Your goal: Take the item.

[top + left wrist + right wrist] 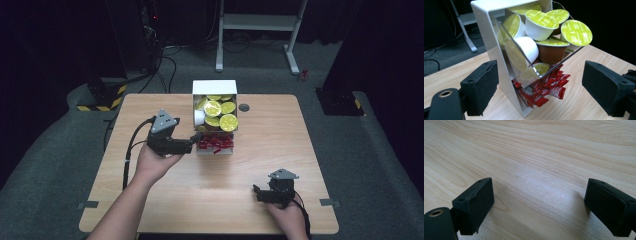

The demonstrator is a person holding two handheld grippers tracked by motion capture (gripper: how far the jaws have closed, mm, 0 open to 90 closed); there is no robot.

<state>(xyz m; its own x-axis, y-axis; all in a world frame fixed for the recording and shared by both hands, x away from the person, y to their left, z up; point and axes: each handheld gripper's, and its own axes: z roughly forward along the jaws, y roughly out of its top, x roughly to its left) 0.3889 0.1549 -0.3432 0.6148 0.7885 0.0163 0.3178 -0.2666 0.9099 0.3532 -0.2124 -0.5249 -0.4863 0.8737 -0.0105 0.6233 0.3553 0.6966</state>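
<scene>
A white holder box [215, 87] stands upright at the back middle of the wooden table [165, 205]. Its clear upper bin holds several capsules with yellow-green lids [220, 114], and red sachets [216, 143] lie in its lower slot. My left gripper [194, 141] hovers just left of the box, pointing at the sachet slot. In the left gripper view its jaws [541, 75] stand open, with the box's white wall [491, 37], capsules [541, 23] and sachets [544, 87] beyond them and nothing pressed. My right gripper [257, 192] rests open near the front right, over bare wood [536, 150].
A round grommet [244, 107] sits in the tabletop right of the box. A white metal frame [260, 22] stands on the dark floor behind the table. Bare wood stretches between the two grippers and along the right side.
</scene>
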